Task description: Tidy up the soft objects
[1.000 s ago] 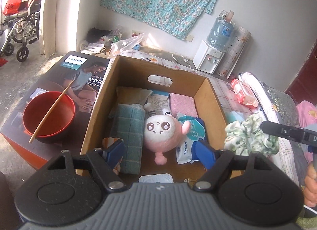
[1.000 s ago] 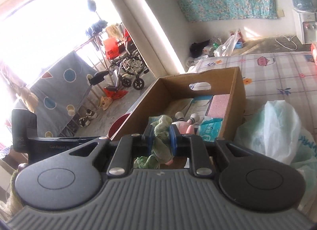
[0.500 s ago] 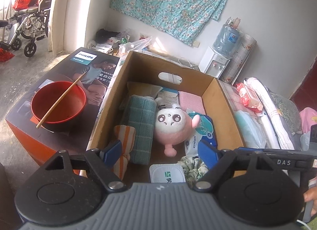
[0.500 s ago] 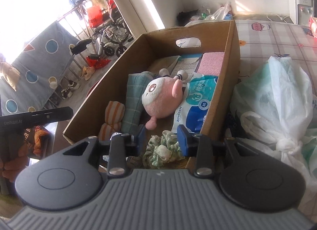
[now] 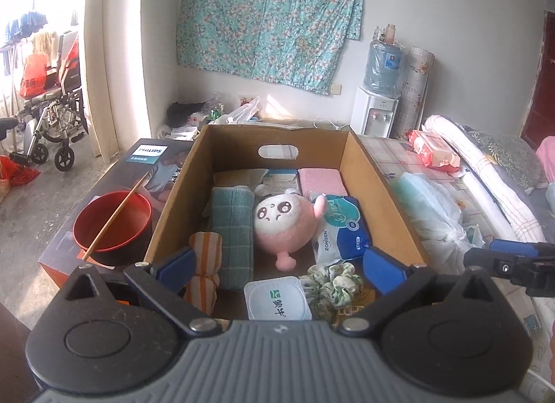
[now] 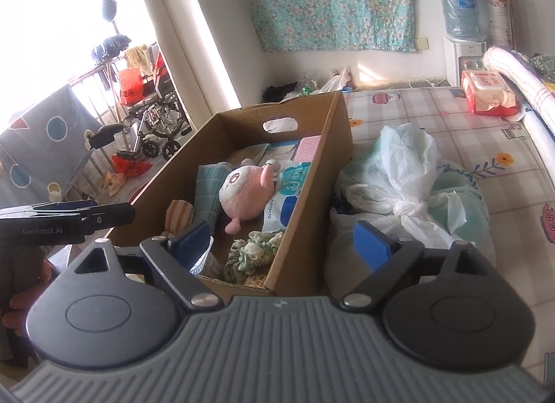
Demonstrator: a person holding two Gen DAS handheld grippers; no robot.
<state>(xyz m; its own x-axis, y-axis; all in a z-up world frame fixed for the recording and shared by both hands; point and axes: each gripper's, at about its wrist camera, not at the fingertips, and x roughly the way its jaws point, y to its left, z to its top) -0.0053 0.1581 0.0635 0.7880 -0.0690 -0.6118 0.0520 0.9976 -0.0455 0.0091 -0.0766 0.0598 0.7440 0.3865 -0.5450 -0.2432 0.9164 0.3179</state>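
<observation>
A green-and-white scrunchie (image 5: 331, 286) (image 6: 251, 252) lies loose in the near corner of the cardboard box (image 5: 376, 177) (image 6: 305, 194). Beside it in the box are a pink plush toy (image 5: 286, 224) (image 6: 242, 191), a teal towel (image 5: 232, 219), an orange-striped cloth (image 5: 204, 260), a blue wipes pack (image 5: 347, 229) and a white lidded cup (image 5: 275, 300). My left gripper (image 5: 279, 266) hangs over the box's near end, its jaws opening with nothing pressed between them. My right gripper (image 6: 279, 240) straddles the box's right wall, its jaws opening, the scrunchie lying free below.
A red bowl (image 5: 112, 224) with a chopstick sits on a printed carton (image 5: 145, 160) left of the box. A knotted white plastic bag (image 6: 409, 187) lies right of the box on the checked mattress (image 6: 451, 125). A red wipes pack (image 6: 487, 92) lies farther back.
My right gripper brought the scrunchie over the box, opened and let it drop into the near corner, then drew back. My left gripper's jaws widened and it shifted toward the box's near end.
</observation>
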